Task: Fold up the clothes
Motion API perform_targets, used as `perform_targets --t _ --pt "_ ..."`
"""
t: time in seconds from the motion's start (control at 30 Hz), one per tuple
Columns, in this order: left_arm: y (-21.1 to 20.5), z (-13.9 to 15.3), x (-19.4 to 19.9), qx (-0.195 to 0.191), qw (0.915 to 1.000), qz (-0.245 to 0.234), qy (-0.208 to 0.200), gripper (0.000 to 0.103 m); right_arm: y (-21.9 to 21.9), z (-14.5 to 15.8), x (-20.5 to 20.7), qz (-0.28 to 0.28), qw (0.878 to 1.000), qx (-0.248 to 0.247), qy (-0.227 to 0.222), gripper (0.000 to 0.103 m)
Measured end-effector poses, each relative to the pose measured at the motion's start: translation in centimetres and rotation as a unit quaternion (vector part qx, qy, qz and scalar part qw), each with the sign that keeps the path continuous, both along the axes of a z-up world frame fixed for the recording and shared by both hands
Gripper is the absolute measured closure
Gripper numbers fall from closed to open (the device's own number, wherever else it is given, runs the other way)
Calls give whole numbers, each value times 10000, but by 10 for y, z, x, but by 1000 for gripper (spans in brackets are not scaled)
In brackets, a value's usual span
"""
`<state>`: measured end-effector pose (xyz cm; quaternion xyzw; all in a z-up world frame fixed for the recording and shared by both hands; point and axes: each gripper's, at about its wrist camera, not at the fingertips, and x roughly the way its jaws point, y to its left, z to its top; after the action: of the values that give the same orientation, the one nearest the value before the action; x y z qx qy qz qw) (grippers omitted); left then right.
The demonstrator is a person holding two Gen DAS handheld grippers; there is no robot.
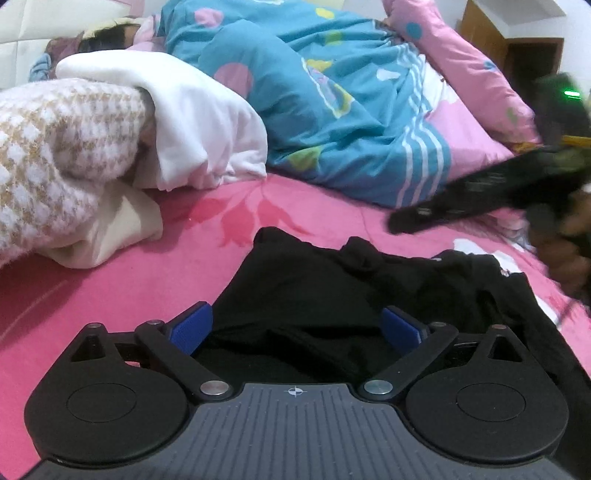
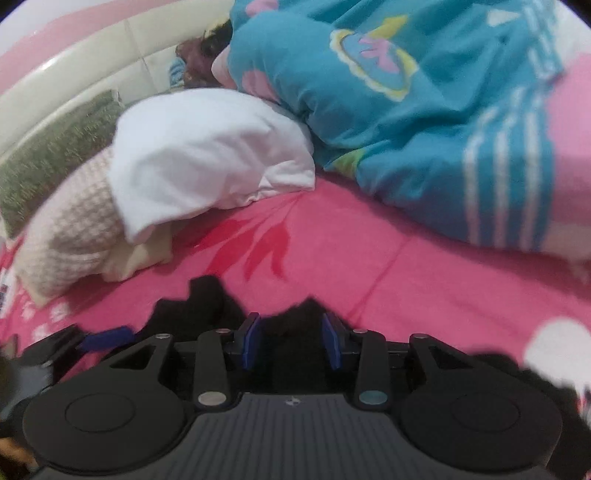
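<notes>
A black garment [image 1: 332,295] lies crumpled on the pink bed sheet [image 1: 110,295], its far edge uneven and peaked, with a broad stretch of bare sheet beyond it reaching to the bedding at the back. That back edge is crowded: a houndstooth knit blanket [image 1: 55,155] and a white pillow [image 1: 192,122] at the left, a blue patterned duvet [image 1: 332,103] across the middle and right, and a cream padded headboard [image 2: 92,74] behind them. A person lies under the duvet, only dark hair [image 1: 107,35] showing. The left gripper [image 1: 297,328] points down at a slant over the near part of the garment, its blue pads spread wide with the black cloth lying between and below them, not pinched. The right gripper [image 2: 291,341] tilts more steeply toward the bed above the garment's ragged far edge; its jaws stand partly apart, dark cloth seen in the gap, but the blur does not let me tell whether the pads press on it. From the left wrist view the right gripper appears blurred at the right, raised above the sheet, held by a hand [image 1: 565,254]. No writing can be read.
</notes>
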<state>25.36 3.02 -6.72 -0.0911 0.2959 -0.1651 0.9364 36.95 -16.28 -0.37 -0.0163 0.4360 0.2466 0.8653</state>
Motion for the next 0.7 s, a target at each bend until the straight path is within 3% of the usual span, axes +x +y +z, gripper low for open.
perform_targets --t 0.23,0.37,0.53,0.7 --pt "-2 -3 -8 165 9998 -63 8 8 39 -11 27 720 9973 -79 107 65" --pt "9 -4 -10 -30 9999 -17 136 13 48 -4 12 835 9963 -24 201 60" --pt "24 -3 -14 -309 9989 92 336 26 9 1 -17 47 9968 574 546 60" --pt "23 0 -20 -221 9993 129 284 27 -11 -14 -31 -497 9961 523 500 60"
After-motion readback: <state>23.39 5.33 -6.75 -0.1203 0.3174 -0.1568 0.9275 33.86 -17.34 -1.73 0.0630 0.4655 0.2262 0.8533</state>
